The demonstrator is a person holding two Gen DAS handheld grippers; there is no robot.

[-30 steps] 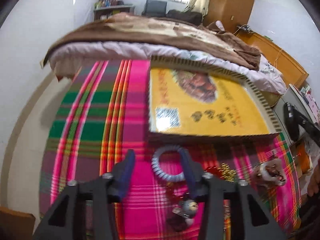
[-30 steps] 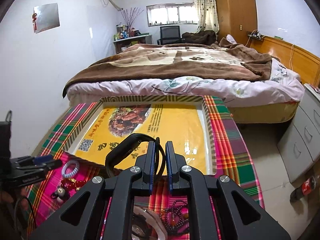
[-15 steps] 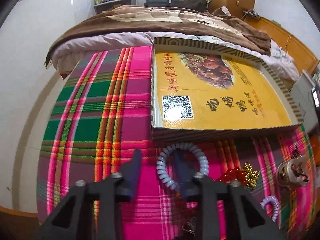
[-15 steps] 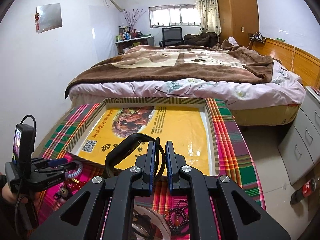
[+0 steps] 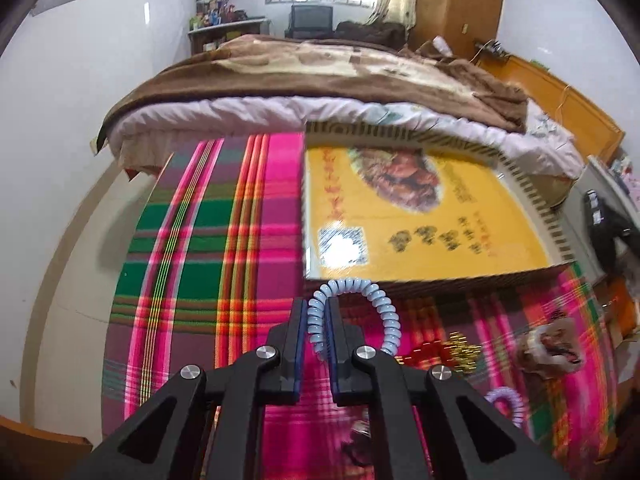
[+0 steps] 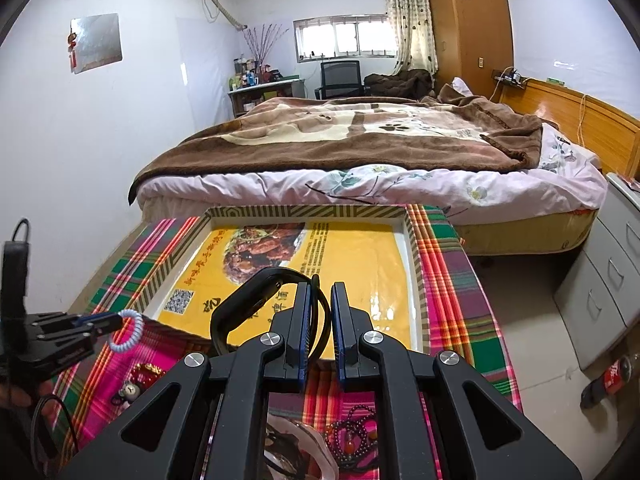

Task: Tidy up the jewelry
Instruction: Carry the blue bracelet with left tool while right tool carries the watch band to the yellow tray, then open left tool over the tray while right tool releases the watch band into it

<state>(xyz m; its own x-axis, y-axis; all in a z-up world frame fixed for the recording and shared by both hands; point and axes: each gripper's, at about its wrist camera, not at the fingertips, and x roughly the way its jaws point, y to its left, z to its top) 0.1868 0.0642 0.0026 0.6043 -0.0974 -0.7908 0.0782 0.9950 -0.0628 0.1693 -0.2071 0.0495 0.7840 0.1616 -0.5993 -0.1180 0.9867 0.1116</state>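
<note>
Now we have our left claw (image 5: 317, 322) clamped on one side of the pale blue spiral coil bracelet (image 5: 384, 312), its two blue-padded fingers (image 5: 299, 332) pressed against the coil. The loop is off the cloth and arcs forward and to the right of the claw, in front of the near wall of the shallow yellow printed cardboard tray (image 5: 436, 280). Half a second ago that claw stood apart around the coil, which lay flat on the pink plaid cloth-covered bench (image 5: 192, 248); now it is closed and the bracelet is raised.

From the right wrist view, our right claw (image 6: 321, 328) is closed on one black rubber wristband (image 6: 248, 300), which loops out to the left above the tray's near edge. This hold is unchanged from the earlier frames.

We count two claws, each carrying one item, and one tray, its yellow floor bare. On the bench we count, in the left view, one second spiral coil, lilac (image 5: 506, 404), one red and gold beaded piece (image 5: 444, 350), and one small brown and white figurine (image 5: 550, 350). The right view adds one dark beaded string (image 6: 352, 436) near the bottom edge, beside a clear plastic item (image 6: 296, 448) we cannot identify, and one small round charm (image 6: 130, 390) on the left.

The blue coil is smooth, glossy and evenly ribbed.
</note>
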